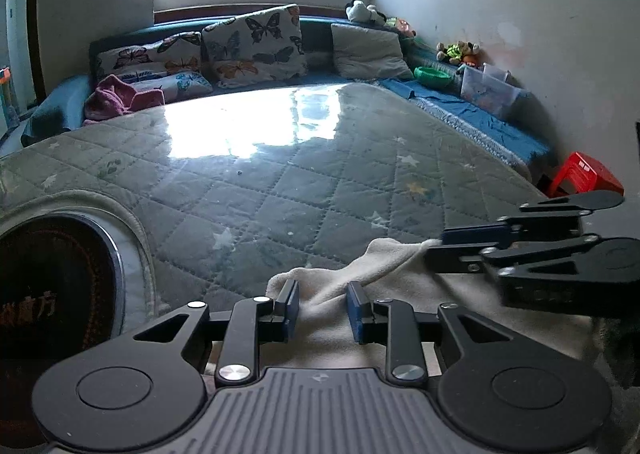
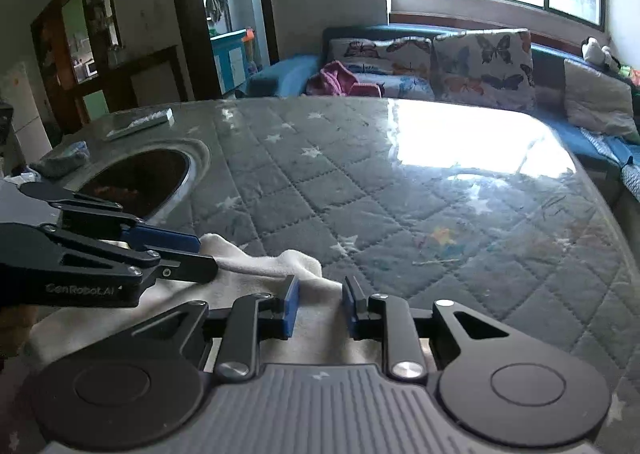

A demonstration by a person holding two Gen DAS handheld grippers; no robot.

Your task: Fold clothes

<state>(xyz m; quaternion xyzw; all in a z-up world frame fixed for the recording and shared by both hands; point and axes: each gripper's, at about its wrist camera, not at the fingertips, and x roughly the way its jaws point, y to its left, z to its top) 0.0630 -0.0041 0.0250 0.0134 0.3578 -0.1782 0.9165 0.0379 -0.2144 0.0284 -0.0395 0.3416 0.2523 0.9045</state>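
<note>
A cream fleece garment lies bunched at the near edge of the quilted, plastic-covered table. My left gripper sits low over it, its blue pads a narrow gap apart with a ridge of the fleece between them. From the right, my right gripper pinches a raised corner of the same garment. In the right wrist view, my right gripper has fleece running between its pads, and my left gripper grips the cloth from the left. The grippers hide the garment's near part.
A round dark opening is set in the table on the left. A sofa with butterfly pillows and a pink cloth lies beyond. A red stool stands right. A grey slab rests far left.
</note>
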